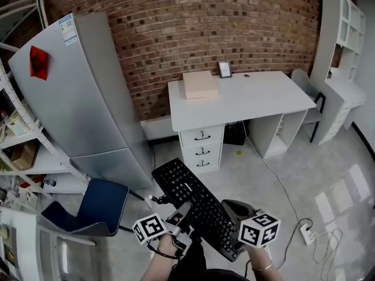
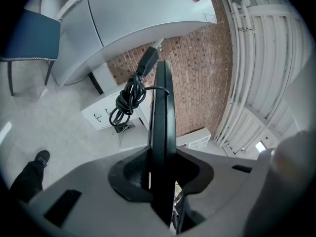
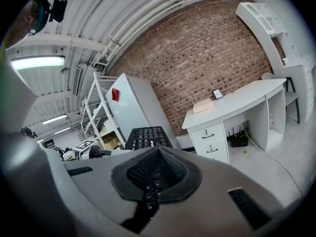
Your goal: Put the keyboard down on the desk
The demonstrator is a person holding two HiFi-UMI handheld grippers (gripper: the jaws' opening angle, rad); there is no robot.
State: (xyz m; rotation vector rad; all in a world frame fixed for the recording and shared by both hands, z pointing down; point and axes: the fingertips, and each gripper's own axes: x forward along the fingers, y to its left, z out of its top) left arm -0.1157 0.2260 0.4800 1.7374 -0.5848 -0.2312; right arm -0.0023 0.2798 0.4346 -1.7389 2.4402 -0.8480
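Two grippers at work, both clamped onto the same black keyboard (image 1: 186,191). Left gripper (image 2: 160,177): pads pinching the board's thin edge, seen edge-on in the left gripper view. Right gripper (image 3: 154,184): jaws closed across the key rows at the near end, keys showing between the pads. Held in mid-air above the floor, slanting away from the person, well short of the white tabletop (image 1: 252,101).

Probably light and stiff, a rigid plastic slab with little sag between the two holds. Smooth casing, hence some chance of slipping or swivelling in a narrow pinch. Better held by the frame edges than by the keys, key caps being springy and liable to pop under pressure. Best kept level and lowered flat, long side parallel to the tabletop's front edge.

Hanging off the board's left side: a bundled cable (image 2: 129,100) with its plug, free to swing, catch on the tabletop's edge or end up trapped beneath the board. Toward the back of the tabletop: a pale flat box (image 1: 200,84) and a small picture frame (image 1: 225,69), with a broad bare stretch in front and to the right. Around: drawers (image 1: 202,150) under the tabletop, a grey fridge (image 1: 82,98) to the left, a blue chair (image 1: 96,206) near the left gripper, a power strip (image 1: 306,233) with cords on the floor at right.
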